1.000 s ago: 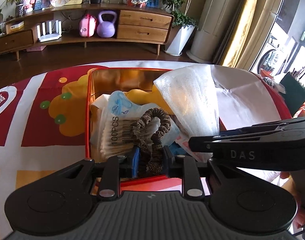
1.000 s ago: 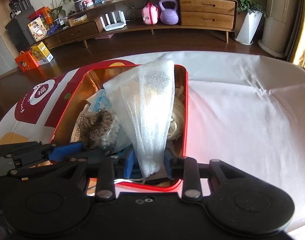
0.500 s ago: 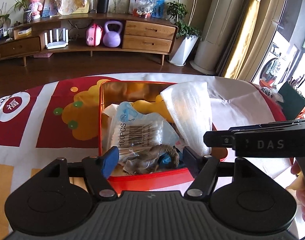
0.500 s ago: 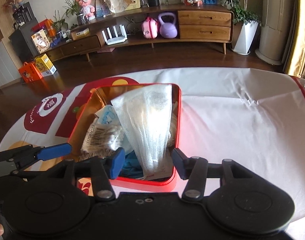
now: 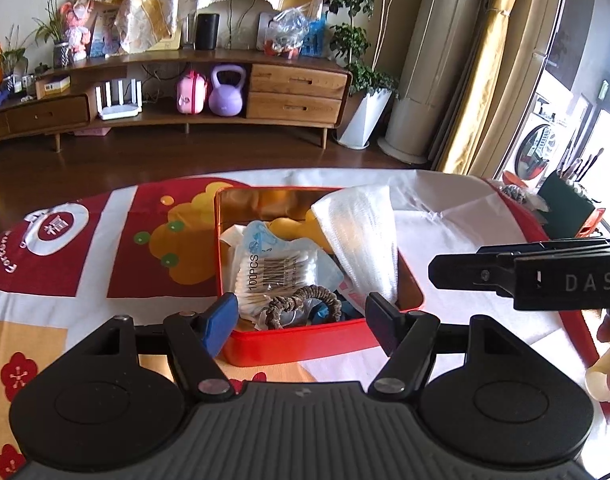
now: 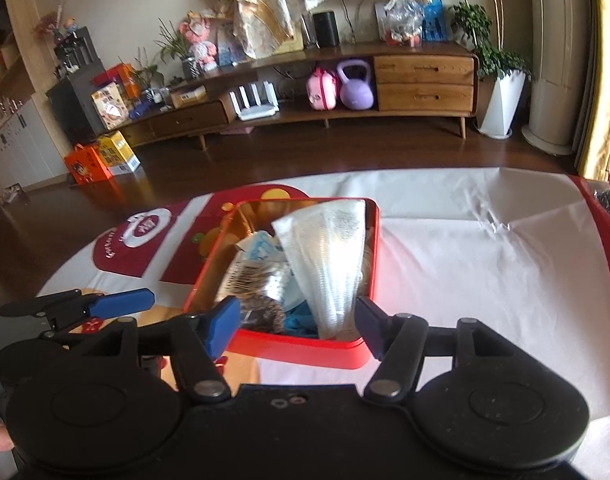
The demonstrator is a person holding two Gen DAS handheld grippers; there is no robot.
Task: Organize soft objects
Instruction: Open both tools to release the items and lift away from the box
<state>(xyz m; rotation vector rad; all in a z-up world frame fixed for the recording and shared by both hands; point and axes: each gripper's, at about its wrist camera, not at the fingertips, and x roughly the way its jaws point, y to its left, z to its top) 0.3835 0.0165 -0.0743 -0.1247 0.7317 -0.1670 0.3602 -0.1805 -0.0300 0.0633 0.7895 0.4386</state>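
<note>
Your left gripper and right gripper both hover with fingers spread, empty, just short of the tin's near wall; scrunchie and gauze lie ahead inside.

The cotton swab pack lying in the red tin reads "100PCS" beside a barcode, the right gripper at the right edge bears the letters "DAS", and the tablecloth's round red emblem, far left, holds a white Chinese character.
</note>
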